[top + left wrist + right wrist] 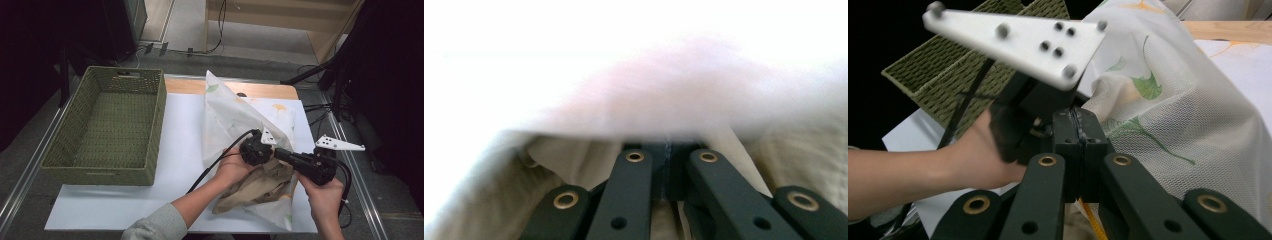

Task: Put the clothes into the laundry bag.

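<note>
A white mesh bag [225, 115] printed with green leaves stands up in a peak at mid table, and tan cloth [260, 187] spills from its near end. My left gripper [257, 150] is at the bag's mouth; in its own view its jaws [667, 167] are shut, with tan cloth [804, 150] around them and blurred white fabric above. My right gripper [278, 153] points left at it. Its jaws [1079, 132] are shut where the mesh bag [1173, 115] bunches, and an orange strip [1090, 220] runs out between them. The left gripper's grey plate [1013, 40] is just beyond.
A green woven basket [152, 125] stands at the left, with nothing in it; it also shows behind the left hand [973, 160] as the basket [938, 75]. A white sheet [180, 130] covers the table. Cables and dark stands lie beyond the far edge.
</note>
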A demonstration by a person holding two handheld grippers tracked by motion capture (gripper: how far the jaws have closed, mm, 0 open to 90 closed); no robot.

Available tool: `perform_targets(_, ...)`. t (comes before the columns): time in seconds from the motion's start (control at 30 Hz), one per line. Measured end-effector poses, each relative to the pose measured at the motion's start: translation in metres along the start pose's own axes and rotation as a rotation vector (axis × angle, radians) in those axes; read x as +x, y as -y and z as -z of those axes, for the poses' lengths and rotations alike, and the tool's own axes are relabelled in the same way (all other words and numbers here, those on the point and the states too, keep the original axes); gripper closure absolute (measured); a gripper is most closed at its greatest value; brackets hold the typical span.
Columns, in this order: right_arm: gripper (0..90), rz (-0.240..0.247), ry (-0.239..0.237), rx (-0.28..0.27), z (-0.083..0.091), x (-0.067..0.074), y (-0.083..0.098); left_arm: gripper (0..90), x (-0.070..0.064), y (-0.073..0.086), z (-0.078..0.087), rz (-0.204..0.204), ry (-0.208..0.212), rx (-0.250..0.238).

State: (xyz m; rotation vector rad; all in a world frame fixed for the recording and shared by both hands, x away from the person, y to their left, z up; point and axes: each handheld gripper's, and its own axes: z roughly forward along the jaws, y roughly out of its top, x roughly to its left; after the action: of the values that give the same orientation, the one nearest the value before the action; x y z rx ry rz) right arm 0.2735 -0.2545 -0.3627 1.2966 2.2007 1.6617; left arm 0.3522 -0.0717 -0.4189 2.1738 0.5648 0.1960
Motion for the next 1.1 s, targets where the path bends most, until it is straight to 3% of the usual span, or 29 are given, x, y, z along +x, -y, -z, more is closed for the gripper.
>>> perform_targets(0.17, 89.9, 0.013, -0.022, 0.004, 0.001, 0.007, 0.0, 90.0, 0.014, -0.006, -0.005, 0.035, -0.026, 0.009)
perform_targets(0.27, 89.9, 0.027, -0.006, 0.011, 0.0, 0.008, 0.001, 90.0, 0.023, -0.008, -0.007, 0.09, -0.02, 0.014)
perform_targets(0.47, 89.8, 0.003, 0.02, 0.01, 0.0, -0.002, 0.005, 89.5, 0.031, -0.005, 0.01, 0.152, 0.091, 0.029)
perform_targets(0.6, 89.7, -0.009, 0.035, 0.003, 0.0, -0.008, 0.008, 83.0, 0.029, -0.001, 0.034, 0.126, 0.118, 0.038)
perform_targets(0.7, 89.6, -0.007, 0.039, 0.003, -0.001, -0.009, 0.008, 71.9, 0.027, 0.005, 0.053, 0.117, 0.145, 0.027)
perform_targets(0.87, 89.2, 0.009, 0.032, 0.033, -0.007, -0.009, 0.009, 53.7, 0.019, 0.017, 0.085, 0.065, 0.138, -0.003)
perform_targets(0.97, 89.3, 0.018, 0.028, 0.053, -0.013, -0.008, 0.01, 46.0, 0.015, 0.024, 0.097, 0.068, 0.15, 0.0)
perform_targets(1.1, 89.3, 0.017, 0.027, 0.057, -0.017, -0.007, 0.009, 43.2, 0.012, 0.04, 0.11, 0.082, 0.16, 0.025)
